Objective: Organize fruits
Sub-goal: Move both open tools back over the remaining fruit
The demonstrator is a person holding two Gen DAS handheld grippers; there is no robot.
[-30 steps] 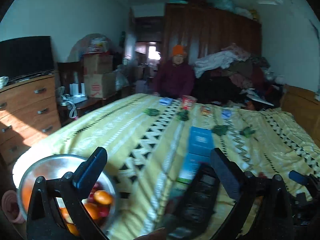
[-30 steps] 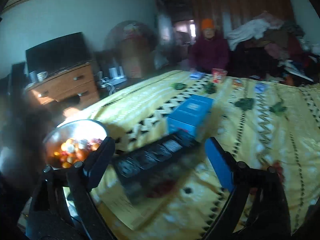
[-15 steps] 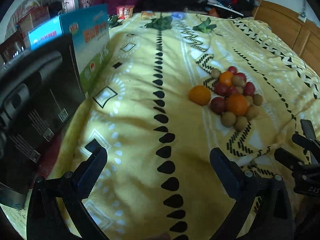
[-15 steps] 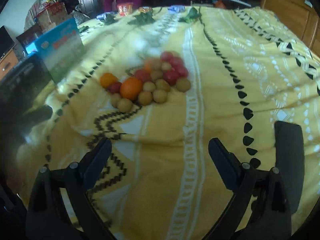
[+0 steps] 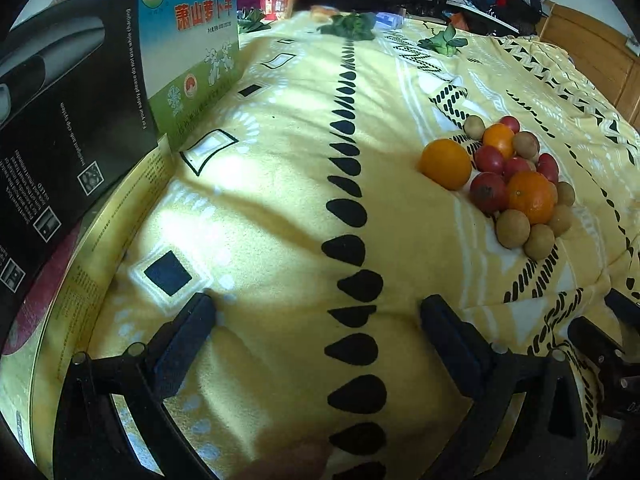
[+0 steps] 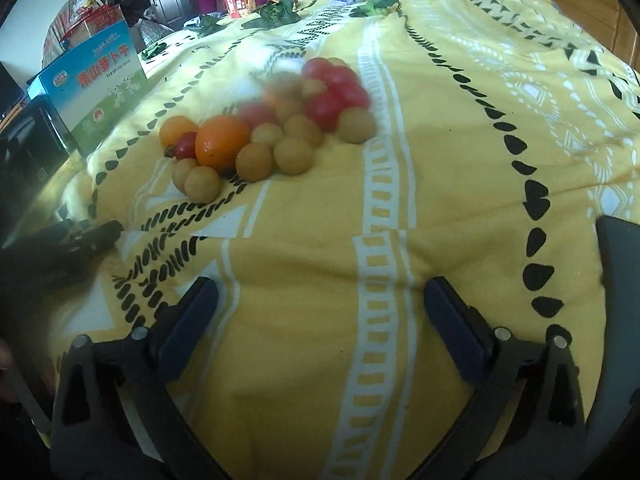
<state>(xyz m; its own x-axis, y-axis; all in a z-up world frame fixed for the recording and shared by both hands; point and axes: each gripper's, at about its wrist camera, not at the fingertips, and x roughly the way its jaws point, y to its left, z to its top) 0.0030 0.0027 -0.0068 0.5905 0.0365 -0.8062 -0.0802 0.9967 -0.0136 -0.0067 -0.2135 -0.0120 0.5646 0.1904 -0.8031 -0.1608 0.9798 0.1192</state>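
The fruits [image 5: 508,184] are lying in a tight pile on the yellow blanket [image 5: 280,208], oranges, red ones and small tan ones touching. The left gripper [image 5: 318,314] is hanging over bare blanket, released, the pile well off to its right. The right gripper [image 6: 320,294] has just been spreading its jaws, nothing between them, with the pile ahead and to its left. A blue box [image 5: 192,36] is standing beside a black box [image 5: 68,112].

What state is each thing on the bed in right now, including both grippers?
left gripper: open, nothing between its fingers, over bare blanket.
right gripper: open wide, jaws just opening further, empty.
fruit pile: loose heap on the blanket, ungrouped, untouched.
blue box: closed, standing upright.
black box: closed, leaning beside the blue box.
yellow blanket: spread flat, lightly wrinkled.
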